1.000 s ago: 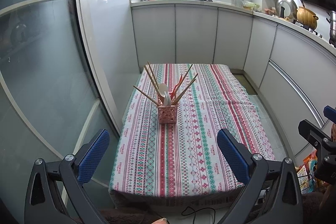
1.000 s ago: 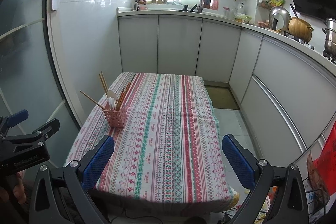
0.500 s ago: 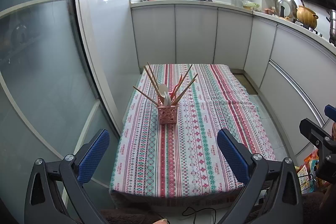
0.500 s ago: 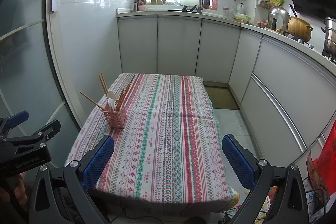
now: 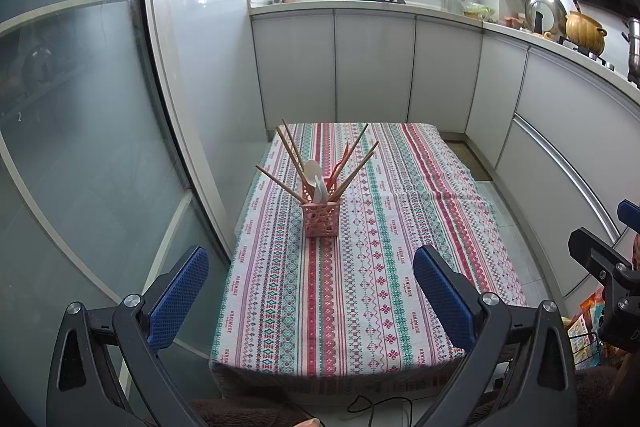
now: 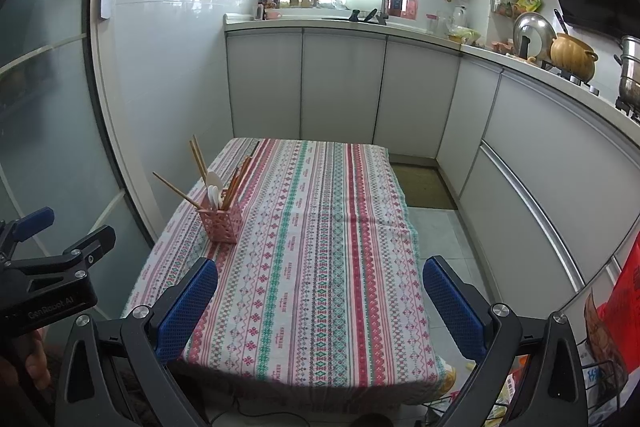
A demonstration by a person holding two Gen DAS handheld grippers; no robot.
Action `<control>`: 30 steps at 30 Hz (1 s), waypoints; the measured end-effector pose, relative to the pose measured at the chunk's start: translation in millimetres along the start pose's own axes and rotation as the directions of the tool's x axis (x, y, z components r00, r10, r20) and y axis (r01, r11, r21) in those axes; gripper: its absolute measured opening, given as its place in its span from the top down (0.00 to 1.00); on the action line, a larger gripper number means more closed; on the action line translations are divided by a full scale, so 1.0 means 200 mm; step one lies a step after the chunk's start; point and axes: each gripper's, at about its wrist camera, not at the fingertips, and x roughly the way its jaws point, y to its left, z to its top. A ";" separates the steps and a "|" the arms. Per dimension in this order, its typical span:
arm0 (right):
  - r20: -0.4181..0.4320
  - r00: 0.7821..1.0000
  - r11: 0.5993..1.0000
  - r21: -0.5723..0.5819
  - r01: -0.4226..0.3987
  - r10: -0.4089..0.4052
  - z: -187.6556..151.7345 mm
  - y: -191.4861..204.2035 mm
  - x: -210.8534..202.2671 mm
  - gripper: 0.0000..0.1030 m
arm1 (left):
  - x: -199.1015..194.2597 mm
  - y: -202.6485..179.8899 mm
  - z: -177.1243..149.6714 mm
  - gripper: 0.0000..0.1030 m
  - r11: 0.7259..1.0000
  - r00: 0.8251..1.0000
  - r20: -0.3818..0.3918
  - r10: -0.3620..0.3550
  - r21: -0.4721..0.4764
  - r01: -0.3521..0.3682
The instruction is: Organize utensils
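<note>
Both my left gripper [image 5: 310, 273] and right gripper [image 6: 320, 285] gape empty; the light, tippy pink perforated plastic holder [image 5: 321, 220] at twelve o'clock bristles with stiff wooden chopsticks [image 5: 290, 151]—I'd pinch mid-shaft.

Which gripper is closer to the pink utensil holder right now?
Left. The left gripper faces the pink utensil holder almost straight ahead; from the right gripper it sits off to the left. Both are short of it.
</note>
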 end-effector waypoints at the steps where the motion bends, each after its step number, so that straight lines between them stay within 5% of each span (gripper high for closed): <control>1: 0.001 1.000 1.000 0.000 -0.001 0.001 0.00 0.00 0.00 0.00 | 0.00 0.00 0.00 0.00 1.000 1.000 0.000 -0.001 0.000 0.001; 30: 0.001 1.000 1.000 0.001 0.005 -0.005 0.00 -0.02 -0.01 0.00 | 0.00 0.01 0.01 0.00 1.000 1.000 0.004 0.014 -0.004 -0.014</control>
